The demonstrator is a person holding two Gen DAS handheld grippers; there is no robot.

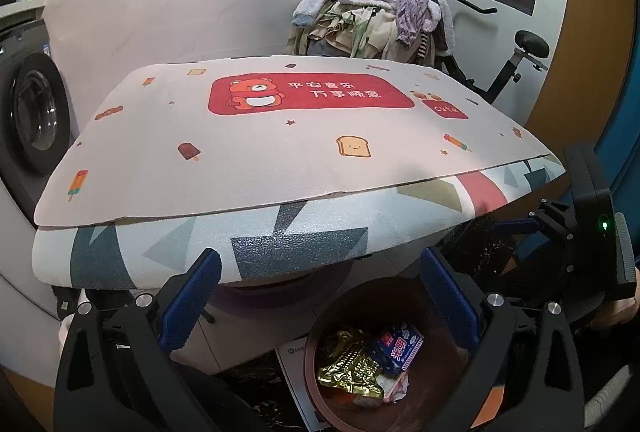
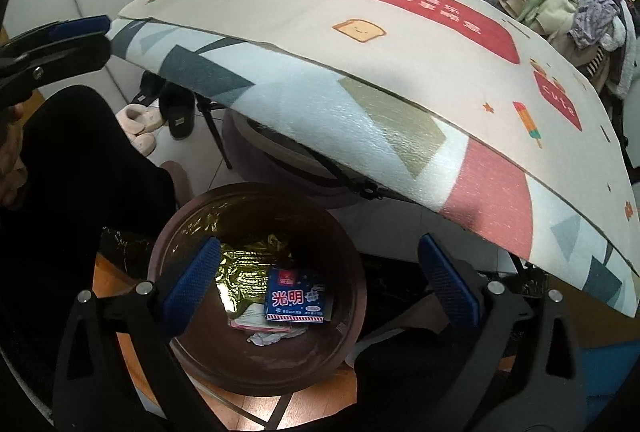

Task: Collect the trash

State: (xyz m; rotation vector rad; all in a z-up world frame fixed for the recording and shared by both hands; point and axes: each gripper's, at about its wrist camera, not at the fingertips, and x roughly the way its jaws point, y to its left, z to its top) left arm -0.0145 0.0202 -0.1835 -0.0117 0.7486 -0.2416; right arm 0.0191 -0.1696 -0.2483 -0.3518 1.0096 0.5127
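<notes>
A round brown trash bin stands on the floor under the table's front edge. Inside lie a blue-and-white carton, a crumpled gold foil wrapper, a pink-edged packet and a white paper scrap. My right gripper hovers right over the bin mouth, open, with nothing between its blue pads. My left gripper is open and empty too, in front of the table edge and above the bin. The carton and gold wrapper also show there.
A table covered by a cream bear-print mat over a geometric mat overhangs the bin. A washing machine stands left, a clothes pile and exercise bike behind. Slippers lie on the floor; a dark-clothed leg is beside the bin.
</notes>
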